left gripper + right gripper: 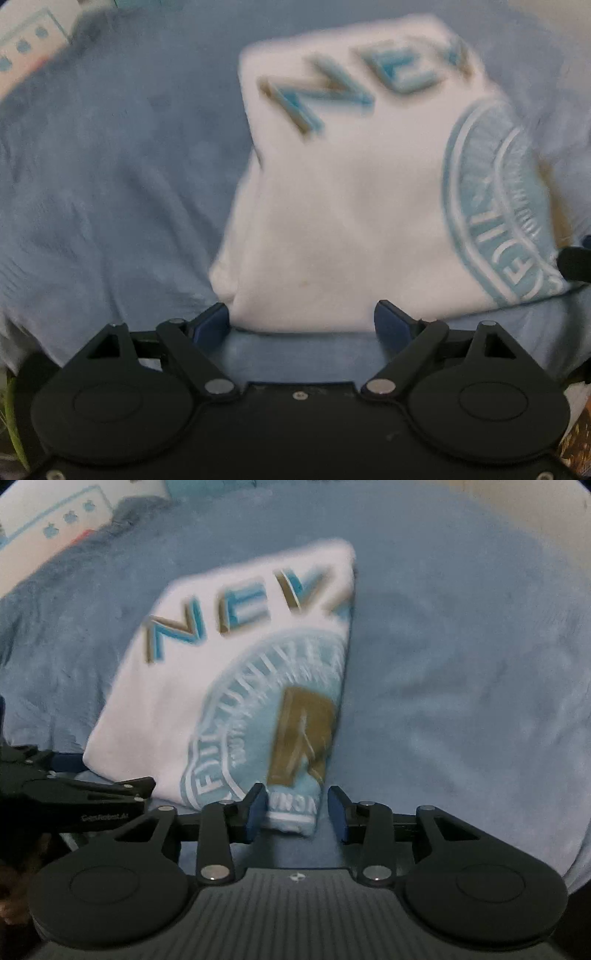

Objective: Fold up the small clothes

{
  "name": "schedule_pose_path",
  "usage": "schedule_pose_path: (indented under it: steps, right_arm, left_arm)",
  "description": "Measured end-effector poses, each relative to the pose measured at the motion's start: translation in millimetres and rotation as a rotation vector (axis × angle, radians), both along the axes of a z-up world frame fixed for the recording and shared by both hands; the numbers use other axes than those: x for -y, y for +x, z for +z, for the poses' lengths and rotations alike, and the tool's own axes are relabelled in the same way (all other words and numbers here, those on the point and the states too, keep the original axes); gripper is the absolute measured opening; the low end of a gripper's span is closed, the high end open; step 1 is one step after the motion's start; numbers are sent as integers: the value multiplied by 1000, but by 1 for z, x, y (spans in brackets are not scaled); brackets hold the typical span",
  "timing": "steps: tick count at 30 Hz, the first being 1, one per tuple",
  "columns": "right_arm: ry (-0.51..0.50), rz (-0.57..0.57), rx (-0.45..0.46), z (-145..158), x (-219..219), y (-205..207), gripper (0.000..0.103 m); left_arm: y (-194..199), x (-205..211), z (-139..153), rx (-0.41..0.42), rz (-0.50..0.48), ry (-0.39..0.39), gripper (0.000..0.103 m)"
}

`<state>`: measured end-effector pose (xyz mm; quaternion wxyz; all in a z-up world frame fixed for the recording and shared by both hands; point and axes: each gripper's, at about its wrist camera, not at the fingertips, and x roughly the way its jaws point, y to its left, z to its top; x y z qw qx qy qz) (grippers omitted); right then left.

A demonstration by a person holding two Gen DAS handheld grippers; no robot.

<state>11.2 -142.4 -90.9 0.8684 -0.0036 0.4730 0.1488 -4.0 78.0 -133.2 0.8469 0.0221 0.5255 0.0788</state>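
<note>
A folded white shirt [332,221] with blue "NEV" letters and a round blue seal lies on a blue blanket [110,184]. My left gripper [301,326] is open, its blue pads wide apart on either side of the shirt's near edge. In the right wrist view the same shirt [207,686] shows a gold figure inside the seal. My right gripper [297,814] is open too, and the shirt's near right corner sits between its pads. The left gripper [74,786] appears at the shirt's near left corner. Both views are motion-blurred.
The blue fleece blanket [461,683] spreads wide to the right of the shirt. A white item with a blue apple print [55,520] lies at the far left. A pale wall [535,502] shows at the far right.
</note>
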Motion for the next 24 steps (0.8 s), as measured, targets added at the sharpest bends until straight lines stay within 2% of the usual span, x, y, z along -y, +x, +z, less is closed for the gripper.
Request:
schedule_pose_path:
  steps: [2, 4, 7, 10, 15, 18, 24]
  right_arm:
    - [48, -24, -20, 1, 8, 4, 45]
    - [94, -27, -8, 17, 15, 7, 45]
    - [123, -68, 64, 40, 24, 15, 54]
    - [130, -82, 91, 48, 28, 34, 55]
    - [139, -69, 66, 38, 24, 69, 55]
    - [151, -77, 11, 25, 18, 86, 55]
    - [177, -42, -52, 12, 11, 108, 56]
  left_arm:
    - [-1, -4, 9, 16, 14, -22, 89]
    - [0, -5, 25, 43, -8, -7, 87]
    - [-3, -14, 61, 154, -32, 9, 87]
    - [12, -37, 77, 215, -48, -65, 87]
    - [57, -66, 64, 194, -8, -162, 87]
    - [82, -68, 48, 165, -29, -155, 87]
    - [112, -62, 28, 111, -38, -300, 89]
